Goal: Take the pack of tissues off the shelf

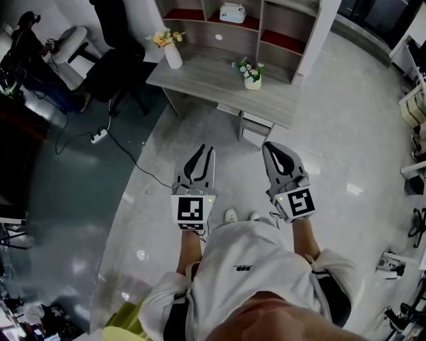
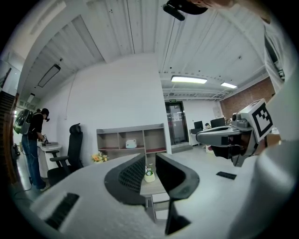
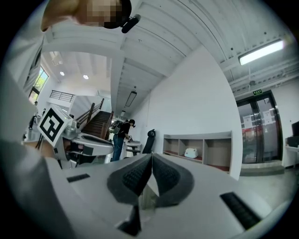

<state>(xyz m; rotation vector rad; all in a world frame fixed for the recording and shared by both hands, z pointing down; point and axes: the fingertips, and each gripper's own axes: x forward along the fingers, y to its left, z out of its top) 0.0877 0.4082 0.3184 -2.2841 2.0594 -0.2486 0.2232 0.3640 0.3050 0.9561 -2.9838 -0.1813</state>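
Tissue pack [image 1: 232, 12] is way off at the far end, in the middle compartment of the shelf [image 1: 315, 36] that stands along the back of the desk [image 1: 206, 76]. It's small and white, and nothing is stacked on it or crowding it as far as I can see. So I'd call this the very start, the approach step: I'm standing on open floor [image 1: 333, 120] well short of the desk, with both tools held out in front and neither anywhere near the shelf. The left gripper [image 1: 203, 150] has its jaws a little apart with nothing in them, and through that narrow gap I can see the right-hand flower vase [image 1: 252, 78] on the desk. The right gripper [image 1: 269, 146] has its tongs closed tip to tip, also on nothing. My guess for the next move is to walk up to the desk, then reach over its top between the two vases (the other vase [image 1: 173, 53] is at the left) without bumping either. Whichever tool goes in needs its jaws spread much wider than now, since the pack looks bulkier than that slit. It also looks soft, so it'll probably squash a bit when squeezed.
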